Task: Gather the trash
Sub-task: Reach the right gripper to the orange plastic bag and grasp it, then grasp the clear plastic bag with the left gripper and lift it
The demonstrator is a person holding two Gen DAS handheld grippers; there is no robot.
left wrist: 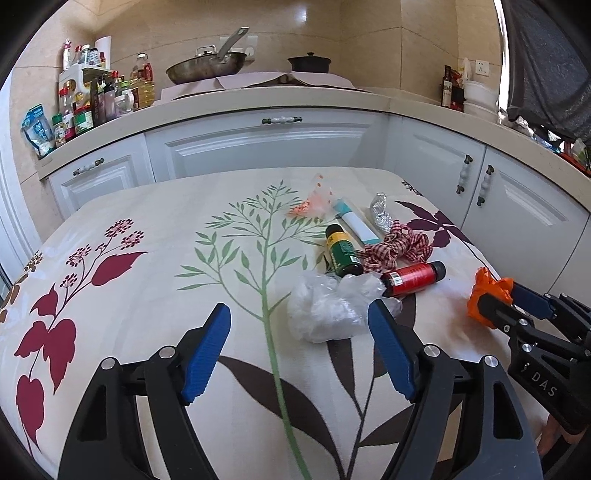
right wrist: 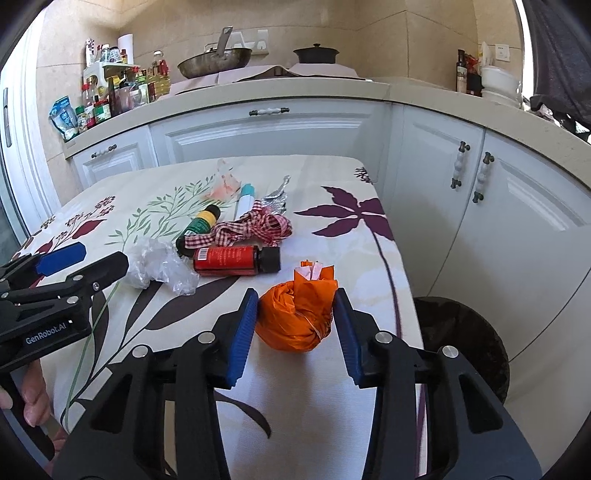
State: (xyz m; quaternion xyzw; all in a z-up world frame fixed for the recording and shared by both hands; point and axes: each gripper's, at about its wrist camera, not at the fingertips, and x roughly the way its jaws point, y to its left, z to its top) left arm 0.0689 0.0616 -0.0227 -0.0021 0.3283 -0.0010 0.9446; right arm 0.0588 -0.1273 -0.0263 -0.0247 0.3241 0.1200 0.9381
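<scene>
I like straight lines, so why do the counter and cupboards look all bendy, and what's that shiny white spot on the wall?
Left wrist view: the fisheye lens curves the counter edge; the wall tile shows window glare. Right wrist view: same curving, dark corners.

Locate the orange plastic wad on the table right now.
The orange plastic wad sits between the right gripper fingers near the table's right edge, just in front of the red bottle, with the dark bin beyond that edge.

Left half of table [left wrist: 129,332] open cloth, free approach. Right half cluttered: crumpled clear plastic [left wrist: 325,310], red bottle [right wrist: 236,260], green bottle [left wrist: 341,253], gingham ribbon [right wrist: 255,227] packed close. Dark bin [right wrist: 465,343] just off table's right edge, cabinets [right wrist: 517,206] behind
</scene>
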